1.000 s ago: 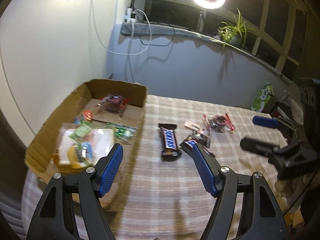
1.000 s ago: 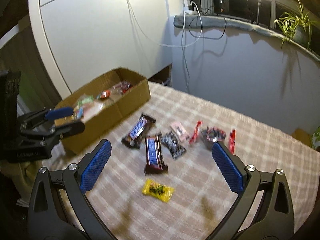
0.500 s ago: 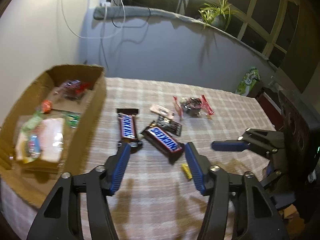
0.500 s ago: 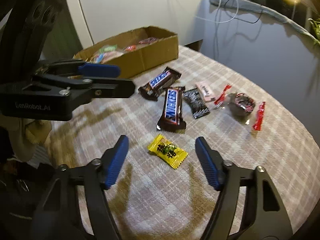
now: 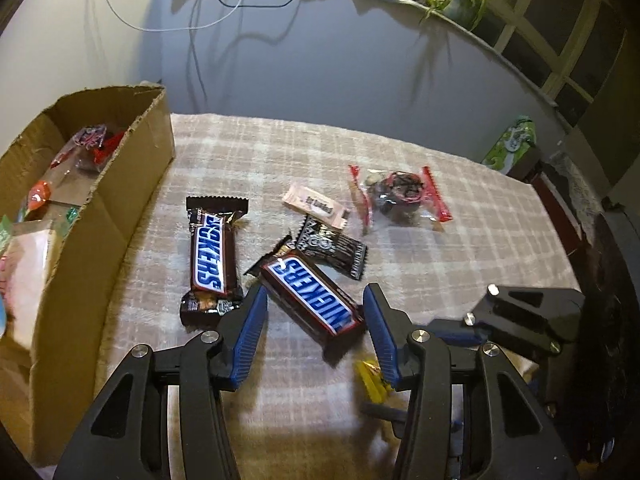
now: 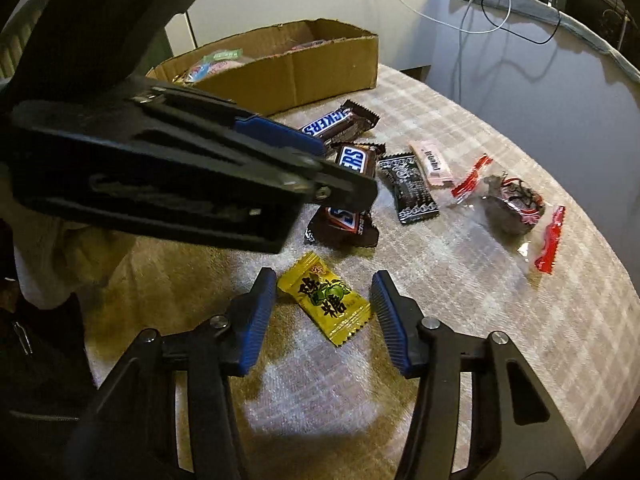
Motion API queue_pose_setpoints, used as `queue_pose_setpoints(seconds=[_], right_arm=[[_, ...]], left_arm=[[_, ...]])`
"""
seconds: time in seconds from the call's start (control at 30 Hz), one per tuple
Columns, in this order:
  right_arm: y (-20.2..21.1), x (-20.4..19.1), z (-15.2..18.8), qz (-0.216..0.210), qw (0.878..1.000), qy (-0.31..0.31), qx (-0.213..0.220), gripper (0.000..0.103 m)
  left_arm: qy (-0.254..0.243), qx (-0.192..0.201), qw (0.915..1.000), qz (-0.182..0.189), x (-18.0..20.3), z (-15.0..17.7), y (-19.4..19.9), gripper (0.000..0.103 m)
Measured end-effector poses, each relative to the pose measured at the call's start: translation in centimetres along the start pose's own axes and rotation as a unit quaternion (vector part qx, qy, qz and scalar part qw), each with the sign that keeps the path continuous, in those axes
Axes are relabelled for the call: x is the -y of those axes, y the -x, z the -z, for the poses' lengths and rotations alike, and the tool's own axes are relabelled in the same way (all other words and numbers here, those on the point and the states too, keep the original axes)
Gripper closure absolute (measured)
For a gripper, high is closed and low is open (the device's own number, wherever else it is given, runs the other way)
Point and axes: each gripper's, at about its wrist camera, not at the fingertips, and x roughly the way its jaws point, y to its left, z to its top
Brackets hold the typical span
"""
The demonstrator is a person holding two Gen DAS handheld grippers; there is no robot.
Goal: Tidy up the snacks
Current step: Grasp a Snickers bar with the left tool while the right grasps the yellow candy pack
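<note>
Now both tools have just been closing: the left tool (image 5: 314,322) straddles a Snickers bar (image 5: 310,298), the right tool (image 6: 324,306) a yellow candy (image 6: 323,298). Neither pinches yet. Best squeeze each wrapper across its middle, then lift.

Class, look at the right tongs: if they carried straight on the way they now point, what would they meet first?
Most likely the yellow candy, lying on the tablecloth between the closing fingers of the right tongs; the pads do not yet seem to touch it, though depth is hard to judge.
</note>
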Motion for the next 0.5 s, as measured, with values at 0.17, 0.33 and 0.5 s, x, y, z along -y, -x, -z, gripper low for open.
queue_pose_setpoints(seconds=[0.17, 0.33, 0.5], right_arm=[[0.0, -0.1, 0.2, 0.003, 1.000, -0.003, 0.006, 0.060], [0.4, 0.0, 0.7, 0.010, 1.000, -0.011, 0.007, 0.065], [0.6, -0.2, 0.9, 0.022, 1.000, -0.015, 0.006, 0.070]], left_arm=[[-0.010, -0.006, 0.9998, -0.015, 0.4, -0.3, -1.4, 0.054], [-0.029, -0.001, 0.9991, -0.033, 0.9, -0.1, -1.9, 0.063], [-0.038, 0.004, 0.9984, -0.041, 0.4, 0.1, -1.6, 0.076]])
